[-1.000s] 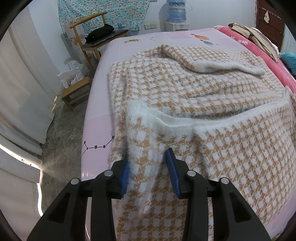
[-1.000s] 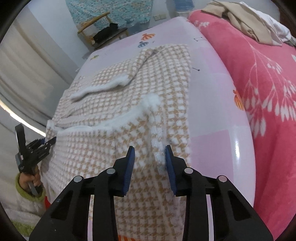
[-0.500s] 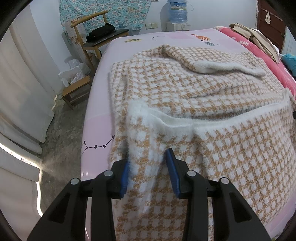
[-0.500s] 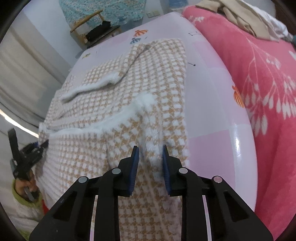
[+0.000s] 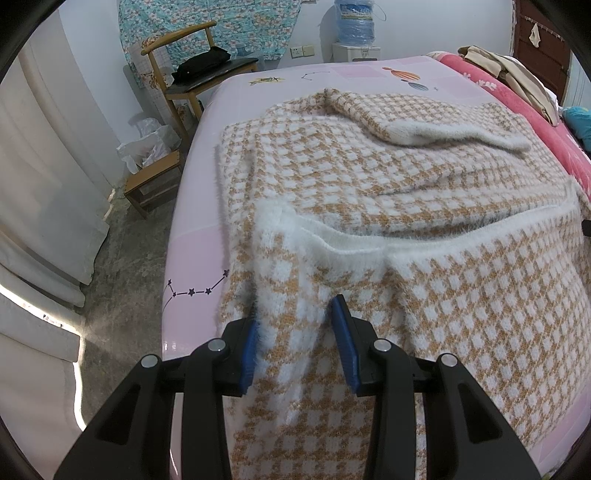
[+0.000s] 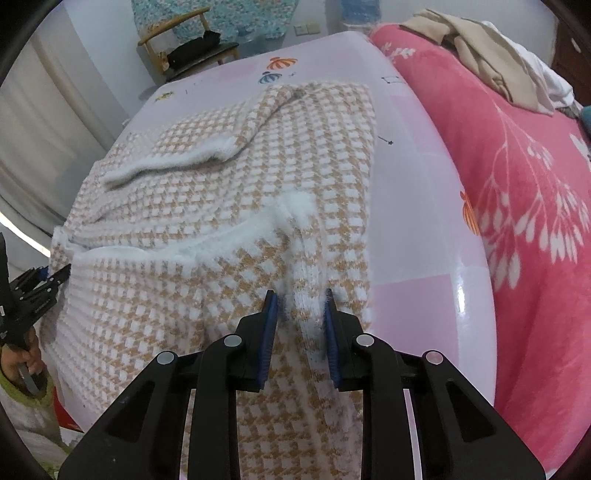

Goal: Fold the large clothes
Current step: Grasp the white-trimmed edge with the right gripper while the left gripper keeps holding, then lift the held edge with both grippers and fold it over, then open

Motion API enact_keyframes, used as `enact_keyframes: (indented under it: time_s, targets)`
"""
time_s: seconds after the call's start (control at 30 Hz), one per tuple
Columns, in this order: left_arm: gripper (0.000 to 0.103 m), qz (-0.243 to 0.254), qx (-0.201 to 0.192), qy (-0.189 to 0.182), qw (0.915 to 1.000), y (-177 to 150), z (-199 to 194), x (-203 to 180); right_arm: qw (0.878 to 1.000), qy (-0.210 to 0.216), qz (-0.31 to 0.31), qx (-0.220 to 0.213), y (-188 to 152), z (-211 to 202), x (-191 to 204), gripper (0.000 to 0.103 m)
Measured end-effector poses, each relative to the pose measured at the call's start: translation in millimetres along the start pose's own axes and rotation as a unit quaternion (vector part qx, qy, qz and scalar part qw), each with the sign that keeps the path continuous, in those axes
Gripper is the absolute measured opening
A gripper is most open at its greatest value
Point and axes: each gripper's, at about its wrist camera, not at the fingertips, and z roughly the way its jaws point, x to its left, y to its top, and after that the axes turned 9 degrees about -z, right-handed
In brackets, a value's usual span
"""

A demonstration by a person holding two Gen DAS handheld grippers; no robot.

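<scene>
Pink bedding covers the bed [image 5: 199,221], and the houndstooth sweater [image 5: 406,177] lies flat across its near half, its hem doubled back toward the far edge. The left gripper [image 5: 295,325] and right gripper [image 6: 299,317] each sit part-open astride a raised ridge at the near fold's two corners (fabric between the jaws, apparently not pinched). The sweater stretches straight ahead of both, so the coming fold runs forward, neither hand nearer.

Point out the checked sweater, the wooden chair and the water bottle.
checked sweater [image 5: 424,192]: left wrist view, flat middle of the body.
wooden chair [image 5: 177,40]: left wrist view, curved top rail.
water bottle [image 5: 354,22]: left wrist view, blue barrel.
</scene>
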Motion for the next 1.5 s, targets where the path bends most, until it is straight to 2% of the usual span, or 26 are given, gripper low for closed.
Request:
enact_keyframes:
  time_s: [0.37, 0.47, 0.5, 0.57, 0.63, 0.73, 0.83, 0.93, 1.07, 1.13, 1.23, 1.3, 1.4, 1.47, 1.5]
  targets:
    - [0.037, 0.000, -0.001, 0.001, 1.0000, 0, 0, -3, 1.000, -0.007, -0.002, -0.002, -2, -1, 2, 0.022]
    - [0.037, -0.001, -0.007, 0.002, 1.0000, 0, -2, -1, 1.000, -0.013, -0.003, -0.010, -4, -6, 4, 0.009]
    - [0.036, -0.003, -0.012, 0.006, 0.9999, -5, -8, -18, 1.000, -0.017, -0.004, -0.014, -5, -8, 6, 0.007]
    - [0.019, -0.003, -0.029, 0.012, 0.9995, -9, -17, -17, 0.999, -0.030, -0.011, -0.032, -7, -21, 12, 0.006]
    - [0.013, -0.008, -0.052, 0.000, 0.9986, -14, -33, -10, 0.998, -0.036, -0.008, -0.052, -10, -36, 15, 0.006]
    - [0.012, -0.018, -0.090, -0.027, 0.9954, -15, -64, -1, 0.995, -0.036, 0.000, -0.094, -11, -68, 19, 0.005]
    - [0.012, -0.017, -0.128, -0.044, 0.9907, -1, -94, 0, 0.989, -0.040, -0.002, -0.140, -1, -99, 22, 0.005]
    - [0.012, -0.027, -0.165, -0.078, 0.9829, 33, -117, 11, 0.983, -0.034, -0.014, -0.180, 30, -118, 18, 0.005]
    - [0.012, -0.027, -0.199, -0.069, 0.9771, 94, -108, 13, 0.973, -0.047, -0.028, -0.223, 85, -123, 8, 0.005]
    - [0.012, -0.035, -0.195, -0.072, 0.9776, 123, -91, 13, 0.972, -0.034, -0.019, -0.230, 116, -112, -8, 0.005]
    - [0.012, -0.044, -0.164, -0.079, 0.9822, 165, -48, 12, 0.976, -0.024, -0.008, -0.216, 155, -77, -29, 0.005]
    - [0.012, -0.053, -0.119, -0.088, 0.9875, 189, -5, 11, 0.982, -0.014, 0.002, -0.189, 175, -42, -42, 0.005]
    - [0.014, -0.066, -0.045, -0.090, 0.9927, 206, 57, 12, 0.991, -0.008, 0.014, -0.136, 190, 16, -60, 0.006]
    - [0.018, -0.083, 0.002, -0.094, 0.9922, 206, 92, 17, 0.994, 0.010, 0.029, -0.101, 191, 48, -70, 0.008]
    - [0.021, -0.092, 0.018, -0.100, 0.9905, 205, 100, 20, 0.995, 0.022, 0.042, -0.087, 189, 62, -78, 0.013]
